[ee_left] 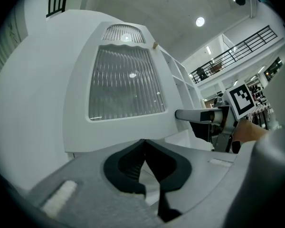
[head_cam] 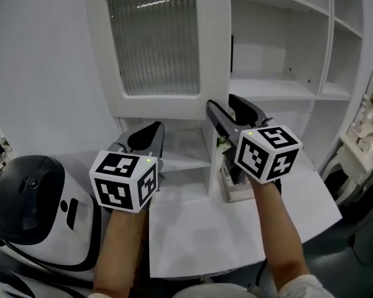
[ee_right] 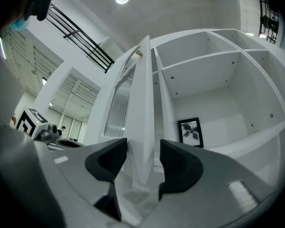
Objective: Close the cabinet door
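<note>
The white cabinet door (head_cam: 155,42) with a ribbed glass panel stands open, swung out from the shelf unit. Its free edge (ee_right: 143,103) runs between the jaws of my right gripper (head_cam: 221,103), which is open; a gap shows beside the right pad (ee_right: 178,163). In the right gripper view the gripper (ee_right: 143,151) straddles that edge low on the door. My left gripper (head_cam: 155,128) is shut on nothing, held level to the left and below the door. The left gripper view has its closed tips (ee_left: 143,141) under the glass panel (ee_left: 126,82).
Open white shelves (head_cam: 280,42) fill the right of the cabinet; a framed plant picture (ee_right: 190,133) stands in one. A white tabletop (head_cam: 205,228) lies below. A black-and-white rounded machine (head_cam: 31,210) sits at the lower left. A small box (head_cam: 233,182) rests by the cabinet base.
</note>
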The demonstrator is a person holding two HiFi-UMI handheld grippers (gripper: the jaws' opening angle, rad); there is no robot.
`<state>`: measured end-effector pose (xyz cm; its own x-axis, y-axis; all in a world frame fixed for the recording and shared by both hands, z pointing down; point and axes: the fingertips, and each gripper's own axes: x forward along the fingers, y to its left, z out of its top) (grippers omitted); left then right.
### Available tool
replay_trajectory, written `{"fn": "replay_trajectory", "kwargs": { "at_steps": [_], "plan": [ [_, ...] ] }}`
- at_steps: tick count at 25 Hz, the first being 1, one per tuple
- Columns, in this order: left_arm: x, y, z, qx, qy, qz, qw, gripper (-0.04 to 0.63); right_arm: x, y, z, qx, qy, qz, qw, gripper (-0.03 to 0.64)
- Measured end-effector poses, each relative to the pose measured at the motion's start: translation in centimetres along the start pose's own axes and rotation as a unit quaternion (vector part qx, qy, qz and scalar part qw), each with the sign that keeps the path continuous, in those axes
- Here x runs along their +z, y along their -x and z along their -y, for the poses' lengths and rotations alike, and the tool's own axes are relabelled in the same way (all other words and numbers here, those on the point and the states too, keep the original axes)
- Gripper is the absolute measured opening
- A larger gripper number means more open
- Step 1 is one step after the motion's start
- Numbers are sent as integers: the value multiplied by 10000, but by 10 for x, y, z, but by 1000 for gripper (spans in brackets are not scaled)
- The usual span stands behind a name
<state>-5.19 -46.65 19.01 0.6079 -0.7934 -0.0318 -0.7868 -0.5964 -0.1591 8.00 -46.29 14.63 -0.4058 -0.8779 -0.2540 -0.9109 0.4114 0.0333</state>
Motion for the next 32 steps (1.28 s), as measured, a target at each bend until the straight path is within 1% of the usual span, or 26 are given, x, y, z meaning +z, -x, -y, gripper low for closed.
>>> {"fn": "replay_trajectory", "kwargs": {
  "at_steps": [10, 15, 32],
  "plan": [
    [3, -17, -15, 140, 42, 108, 9998, 0, -7, -21, 18, -3, -4, -19, 10000, 229],
    [3, -26, -16, 121, 40, 138, 9998, 0, -9, -32, 25, 16, 18, -5, 10000, 229],
    [1, -45, -33, 220, 20, 106, 9997, 0, -15, -55, 40, -34, 105, -18, 9999, 229]
  ]
}}
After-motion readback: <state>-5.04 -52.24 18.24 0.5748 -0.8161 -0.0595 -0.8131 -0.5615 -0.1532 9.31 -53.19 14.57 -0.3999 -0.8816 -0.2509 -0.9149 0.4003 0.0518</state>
